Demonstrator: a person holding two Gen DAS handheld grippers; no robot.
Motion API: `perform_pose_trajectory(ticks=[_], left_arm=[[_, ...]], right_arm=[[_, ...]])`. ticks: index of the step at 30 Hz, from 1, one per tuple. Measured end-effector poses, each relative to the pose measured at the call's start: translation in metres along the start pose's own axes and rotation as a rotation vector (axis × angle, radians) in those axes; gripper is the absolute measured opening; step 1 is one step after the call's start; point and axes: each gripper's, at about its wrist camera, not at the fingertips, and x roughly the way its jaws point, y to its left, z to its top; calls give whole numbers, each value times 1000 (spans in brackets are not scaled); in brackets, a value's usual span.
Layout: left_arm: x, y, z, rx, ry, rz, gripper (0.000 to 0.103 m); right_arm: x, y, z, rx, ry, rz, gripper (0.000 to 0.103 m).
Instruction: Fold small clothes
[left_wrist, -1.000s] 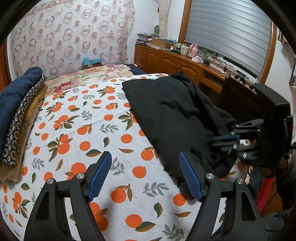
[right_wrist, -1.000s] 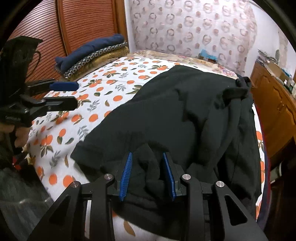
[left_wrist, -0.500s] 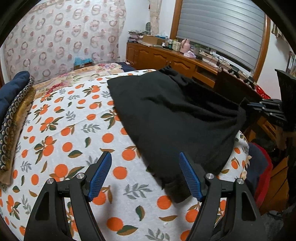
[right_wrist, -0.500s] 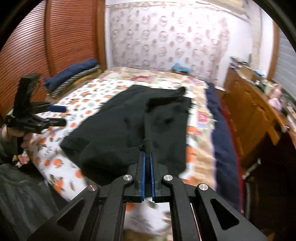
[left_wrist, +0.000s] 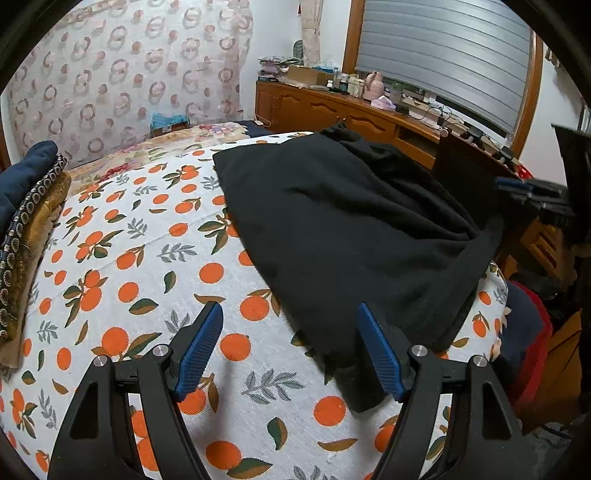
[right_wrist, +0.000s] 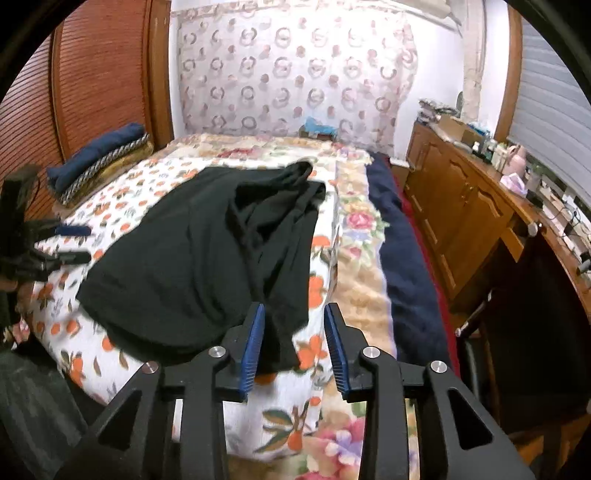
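Left gripper (left_wrist: 290, 350) released, black garment (left_wrist: 354, 229) beside its right jaw; right gripper (right_wrist: 294, 347) released, garment hem between jaws, ungrasped

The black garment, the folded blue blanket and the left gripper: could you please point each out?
black garment (left_wrist: 351, 229), left wrist view, its flat middle
folded blue blanket (right_wrist: 99, 153), right wrist view, top of the pile
left gripper (left_wrist: 290, 350), left wrist view, midway between its open fingertips

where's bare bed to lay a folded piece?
Free: orange-print sheet between the black garment and the folded stack, ahead of the left hand-held gripper. Crowded: the dresser-side edge, where the garment bunches.
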Motion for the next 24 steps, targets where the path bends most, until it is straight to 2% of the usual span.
perform_pose_trajectory(ticks=[6,11,14,15,16,17,19,22,24], left_arm=[[16,3,5,0,29,10,76],[26,10,13,-8,46,28,76],[33,12,15,-16,59,33,76],[35,13,15,-17,62,34,76],[37,13,15,-17,68,35,76],[39,13,14,-18,74,36,76],[42,13,13,-18,83,37,76],[44,12,11,-17,80,43,79],[44,13,11,-22,78,40,80]], right_arm=[[28,12,27,-1,-29,39,44],[75,22,53,12,-4,131,44],[106,24,67,1,18,151,43],[116,23,70,1,27,148,41],[126,21,72,2,39,154,29],[132,20,74,4,49,159,25],[138,15,76,5,60,157,7],[131,5,77,25,32,133,3],[123,-3,78,56,10,57,2]])
